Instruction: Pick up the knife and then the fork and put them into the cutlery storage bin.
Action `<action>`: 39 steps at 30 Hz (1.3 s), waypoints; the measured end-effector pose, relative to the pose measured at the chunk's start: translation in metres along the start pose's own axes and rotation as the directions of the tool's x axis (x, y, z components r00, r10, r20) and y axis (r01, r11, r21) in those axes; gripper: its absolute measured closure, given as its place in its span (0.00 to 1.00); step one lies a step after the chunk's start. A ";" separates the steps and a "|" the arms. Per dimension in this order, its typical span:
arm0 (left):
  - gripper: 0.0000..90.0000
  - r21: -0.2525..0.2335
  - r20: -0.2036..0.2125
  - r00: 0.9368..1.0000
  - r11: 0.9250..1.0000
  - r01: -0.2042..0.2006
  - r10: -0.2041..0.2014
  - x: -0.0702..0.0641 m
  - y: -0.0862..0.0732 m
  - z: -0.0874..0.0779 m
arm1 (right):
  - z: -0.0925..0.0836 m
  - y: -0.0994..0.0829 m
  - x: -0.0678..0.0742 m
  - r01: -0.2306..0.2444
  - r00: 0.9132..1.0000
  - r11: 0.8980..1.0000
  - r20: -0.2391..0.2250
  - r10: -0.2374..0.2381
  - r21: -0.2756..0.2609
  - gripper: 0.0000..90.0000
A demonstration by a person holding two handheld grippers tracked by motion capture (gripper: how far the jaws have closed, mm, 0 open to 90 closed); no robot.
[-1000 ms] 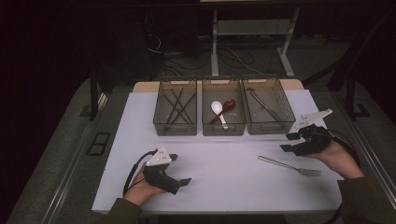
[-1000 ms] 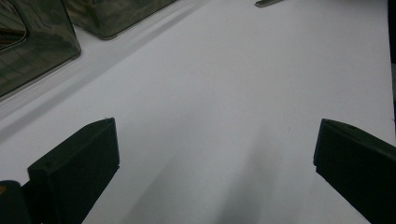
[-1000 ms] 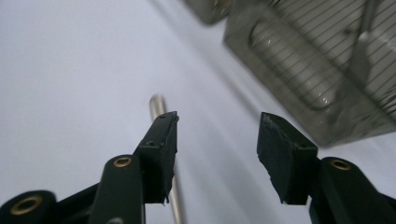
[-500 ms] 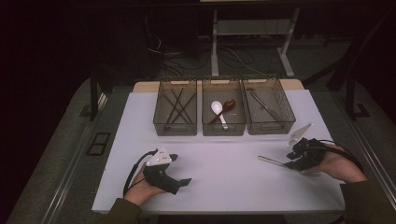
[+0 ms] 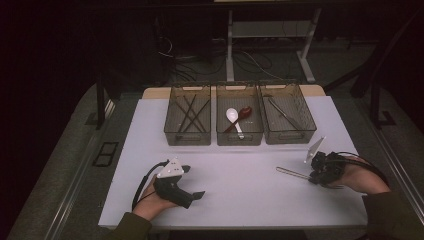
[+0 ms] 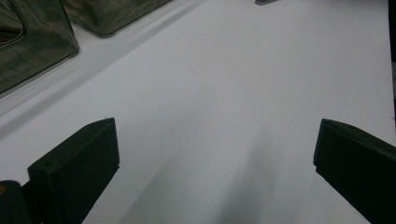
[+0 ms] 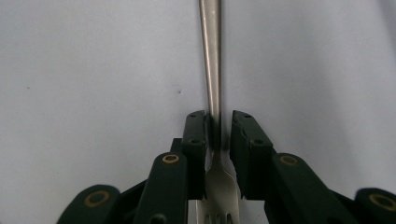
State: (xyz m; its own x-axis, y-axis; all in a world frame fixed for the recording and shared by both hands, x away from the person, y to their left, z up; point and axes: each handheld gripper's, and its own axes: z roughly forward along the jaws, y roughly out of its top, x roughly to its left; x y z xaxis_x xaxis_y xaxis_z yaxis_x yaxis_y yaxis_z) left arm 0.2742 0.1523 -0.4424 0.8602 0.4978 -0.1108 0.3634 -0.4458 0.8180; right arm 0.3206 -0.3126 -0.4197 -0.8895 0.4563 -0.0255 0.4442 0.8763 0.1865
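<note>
Fork (image 7: 211, 70) flat on table (image 5: 240, 175), straddled at neck by right gripper (image 7: 218, 135); jaws just closing, narrow gaps seen beside neck. Left gripper (image 6: 215, 154) held wide open, nothing gripped.

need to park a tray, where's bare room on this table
The widest bare patch is the white mat between the left gripper and the fork, in front of the three bins. A narrower strip lies left of the left bin. The right front is crowded by the right gripper over the fork.
</note>
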 end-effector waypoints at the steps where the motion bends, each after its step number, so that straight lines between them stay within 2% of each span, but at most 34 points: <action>1: 0.00 0.000 0.000 1.000 1.000 0.000 0.000 0.000 0.000 0.000 | 0.000 0.000 0.000 0.001 1.000 1.000 -0.003 -0.001 0.001 0.85; 5: 0.00 0.004 0.003 1.000 1.000 -0.002 0.002 0.000 0.000 0.001 | 0.001 0.001 -0.002 0.021 1.000 1.000 -0.003 -0.021 0.009 0.87; 7: 0.00 0.006 0.003 1.000 1.000 -0.003 0.003 0.000 0.000 0.001 | 0.001 0.003 -0.001 0.010 1.000 1.000 -0.015 -0.009 0.013 0.87; 11: 0.00 0.010 0.002 1.000 1.000 -0.003 0.003 -0.001 0.000 0.002 | 0.001 0.004 -0.003 0.015 1.000 1.000 -0.026 -0.015 0.018 0.90; 17: 0.00 0.011 0.001 1.000 1.000 -0.005 0.005 -0.001 0.000 0.002 | 0.002 0.006 -0.002 0.027 0.999 0.999 -0.024 -0.026 0.028 0.94; 22: 0.00 0.011 0.002 1.000 1.000 -0.005 0.005 -0.001 0.000 0.001 | 0.001 0.005 -0.003 0.013 0.999 1.000 -0.033 -0.012 0.023 0.94; 24: 0.00 0.012 0.002 1.000 1.000 -0.006 0.006 -0.001 0.000 0.001 | 0.000 0.004 -0.004 -0.003 0.999 1.000 -0.034 0.003 0.002 0.94; 25: 0.00 0.011 0.001 1.000 1.000 -0.005 0.005 -0.001 0.000 0.001 | 0.000 0.003 -0.007 0.007 1.000 1.000 -0.017 -0.007 -0.008 0.94; 30: 0.00 0.012 0.002 1.000 1.000 -0.007 0.007 -0.001 0.000 0.001 | -0.006 0.000 -0.011 -0.028 1.000 0.997 -0.001 0.028 -0.074 0.94; 39: 0.00 0.011 0.001 1.000 1.000 -0.009 0.009 -0.001 0.000 0.001 | -0.012 -0.006 -0.016 -0.100 0.995 0.977 -0.030 0.096 -0.190 0.94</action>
State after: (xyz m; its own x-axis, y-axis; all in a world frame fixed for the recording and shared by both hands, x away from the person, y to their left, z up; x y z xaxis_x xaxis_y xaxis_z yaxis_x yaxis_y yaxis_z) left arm 0.2737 0.1513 -0.4429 0.8636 0.4934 -0.1040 0.3598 -0.4585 0.8126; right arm 0.3312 -0.3270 -0.4084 -0.8455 0.5335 0.0221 0.5023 0.7807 0.3717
